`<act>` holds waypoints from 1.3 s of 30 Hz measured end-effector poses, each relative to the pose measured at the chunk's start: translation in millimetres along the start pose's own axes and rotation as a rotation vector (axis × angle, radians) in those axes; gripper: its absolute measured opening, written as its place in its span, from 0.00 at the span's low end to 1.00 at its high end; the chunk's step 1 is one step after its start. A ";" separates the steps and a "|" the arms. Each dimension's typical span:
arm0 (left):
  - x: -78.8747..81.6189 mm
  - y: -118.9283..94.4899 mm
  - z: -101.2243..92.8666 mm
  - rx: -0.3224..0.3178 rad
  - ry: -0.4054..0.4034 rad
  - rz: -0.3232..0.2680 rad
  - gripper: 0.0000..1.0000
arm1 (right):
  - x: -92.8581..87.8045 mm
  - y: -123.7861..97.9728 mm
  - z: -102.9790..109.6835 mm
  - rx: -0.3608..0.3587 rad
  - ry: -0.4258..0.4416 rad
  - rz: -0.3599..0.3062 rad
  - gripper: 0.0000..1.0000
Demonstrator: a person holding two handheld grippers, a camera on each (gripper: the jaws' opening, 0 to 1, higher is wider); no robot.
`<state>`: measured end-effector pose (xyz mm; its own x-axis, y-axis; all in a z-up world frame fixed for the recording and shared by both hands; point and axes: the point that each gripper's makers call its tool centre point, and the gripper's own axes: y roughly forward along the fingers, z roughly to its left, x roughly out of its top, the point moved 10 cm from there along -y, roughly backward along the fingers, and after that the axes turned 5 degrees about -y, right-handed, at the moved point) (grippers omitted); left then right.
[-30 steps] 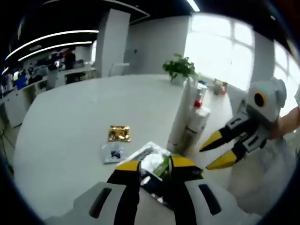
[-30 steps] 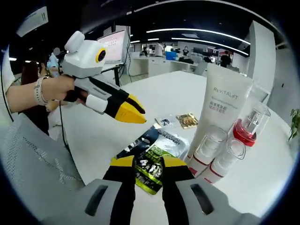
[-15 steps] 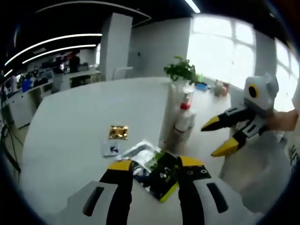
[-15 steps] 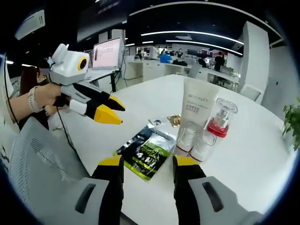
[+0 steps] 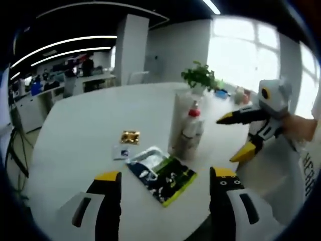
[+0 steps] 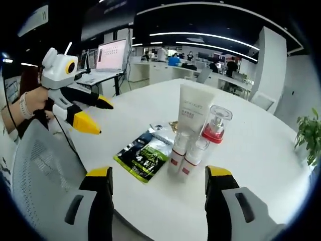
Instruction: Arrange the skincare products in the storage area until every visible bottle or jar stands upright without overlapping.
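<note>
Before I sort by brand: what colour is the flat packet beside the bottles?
Black and green packet, clearest in the right gripper view.

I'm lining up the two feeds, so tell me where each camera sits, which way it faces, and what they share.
Left gripper view: rides the left claw, facing the table's far side and window; own jaws below, right claw entering from the right.
Right gripper view: rides the right claw, facing the office; own jaws below, left claw and hand at left.
Shared: green sachet, tube, bottles.

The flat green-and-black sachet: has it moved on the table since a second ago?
No. The green-and-black sachet lies in the same spot beside the white tube and the red-collared bottle; only the cameras pulled back.
</note>
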<state>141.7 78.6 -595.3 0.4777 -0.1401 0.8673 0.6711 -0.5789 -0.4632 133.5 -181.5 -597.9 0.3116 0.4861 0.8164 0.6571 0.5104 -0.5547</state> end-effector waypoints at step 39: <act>-17.6 -7.5 -26.3 0.009 0.033 0.080 0.98 | -6.3 -14.1 -6.7 0.029 0.007 -0.010 0.96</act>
<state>113.3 64.3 -602.3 0.5114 -0.2118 0.8328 0.6367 -0.5575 -0.5327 126.8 -196.5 -594.2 0.3094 0.4761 0.8232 0.6403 0.5357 -0.5505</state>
